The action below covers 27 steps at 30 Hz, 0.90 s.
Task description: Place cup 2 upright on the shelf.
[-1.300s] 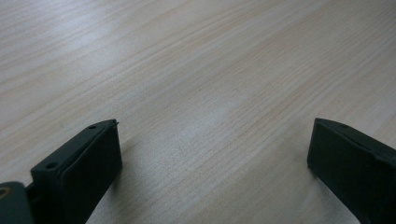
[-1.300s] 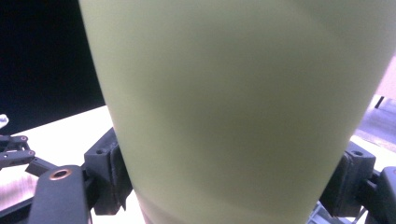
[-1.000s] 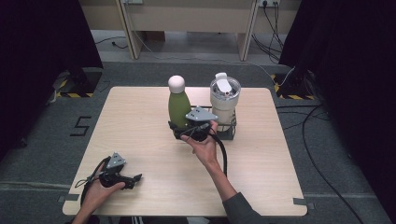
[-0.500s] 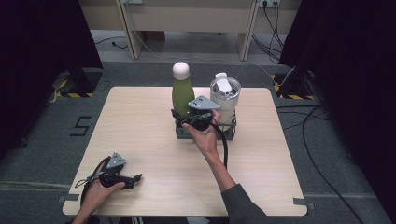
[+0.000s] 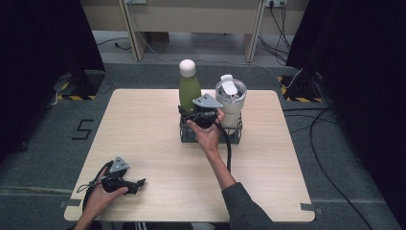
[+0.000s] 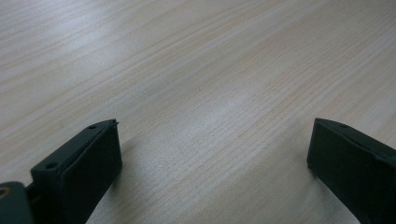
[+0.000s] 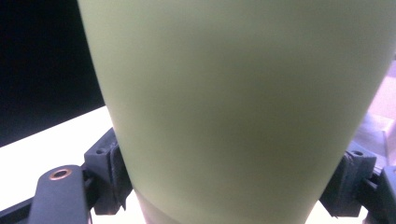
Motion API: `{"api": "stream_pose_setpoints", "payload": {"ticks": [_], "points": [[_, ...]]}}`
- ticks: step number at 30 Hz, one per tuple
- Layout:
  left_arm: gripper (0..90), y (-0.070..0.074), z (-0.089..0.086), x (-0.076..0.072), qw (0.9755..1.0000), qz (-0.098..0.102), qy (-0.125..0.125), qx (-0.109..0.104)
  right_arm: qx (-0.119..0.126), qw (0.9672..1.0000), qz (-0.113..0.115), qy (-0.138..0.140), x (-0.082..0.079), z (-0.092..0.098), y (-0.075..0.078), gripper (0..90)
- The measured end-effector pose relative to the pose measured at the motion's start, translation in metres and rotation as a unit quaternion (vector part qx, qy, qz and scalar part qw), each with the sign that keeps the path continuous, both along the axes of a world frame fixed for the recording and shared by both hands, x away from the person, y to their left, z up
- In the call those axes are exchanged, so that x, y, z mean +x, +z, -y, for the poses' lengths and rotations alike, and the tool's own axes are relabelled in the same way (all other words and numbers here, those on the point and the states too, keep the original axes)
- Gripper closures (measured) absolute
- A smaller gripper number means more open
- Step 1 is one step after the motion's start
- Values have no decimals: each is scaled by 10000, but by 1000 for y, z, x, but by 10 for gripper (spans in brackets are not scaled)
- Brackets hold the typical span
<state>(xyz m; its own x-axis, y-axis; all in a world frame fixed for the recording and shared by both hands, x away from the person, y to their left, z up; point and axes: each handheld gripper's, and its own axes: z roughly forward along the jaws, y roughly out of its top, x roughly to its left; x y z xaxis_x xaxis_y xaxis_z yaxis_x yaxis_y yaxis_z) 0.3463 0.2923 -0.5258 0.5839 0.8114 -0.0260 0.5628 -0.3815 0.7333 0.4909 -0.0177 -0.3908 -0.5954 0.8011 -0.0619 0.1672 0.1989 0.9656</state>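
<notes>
Two tools in play. Your right tool (image 5: 200, 116) is clamped on the green bottle (image 5: 189, 90), jaws pressed against both sides of its lower body in the right gripper view (image 7: 233, 107).

Change over the last second: the bottle was tilted, with its white cap leaning toward the left of the high view; now it stands upright, shifted slightly toward the tumbler (image 5: 231, 98), with its base down in the left compartment of the black wire rack (image 5: 210, 136) at centre frame. The tumbler occupies the right compartment, just beside the bottle.

Judgement: the placing is nearly complete. Whether the base rests fully on the rack floor cannot be told, since your hand and tool cover it.

Your left tool (image 5: 125, 181) rests low at lower left of the desk (image 5: 143, 124), jaws wide apart, holding nothing, bare wood between them (image 6: 210, 140).

Next step, likely: release the bottle and back the right tool straight out, avoiding the tumbler.
</notes>
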Motion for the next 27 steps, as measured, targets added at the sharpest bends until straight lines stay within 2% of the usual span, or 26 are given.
{"api": "stream_pose_setpoints", "payload": {"ticks": [5, 11, 17, 27], "points": [[23, 0, 0, 0, 10000, -2, -3, 3, 20, 9999, 16, -100, 6, -2, -2, 206], [23, 0, 0, 0, 10000, -5, 2, -2, 5, 9997, -75, -236, 14, -4, -9, 206], [23, 0, 0, 0, 10000, -3, 0, -2, -51, 9996, -92, -261, 15, -5, -15, 206], [23, 0, 0, 0, 10000, -3, -1, 0, 22, 9991, -150, -390, 17, -7, -26, 206]]}}
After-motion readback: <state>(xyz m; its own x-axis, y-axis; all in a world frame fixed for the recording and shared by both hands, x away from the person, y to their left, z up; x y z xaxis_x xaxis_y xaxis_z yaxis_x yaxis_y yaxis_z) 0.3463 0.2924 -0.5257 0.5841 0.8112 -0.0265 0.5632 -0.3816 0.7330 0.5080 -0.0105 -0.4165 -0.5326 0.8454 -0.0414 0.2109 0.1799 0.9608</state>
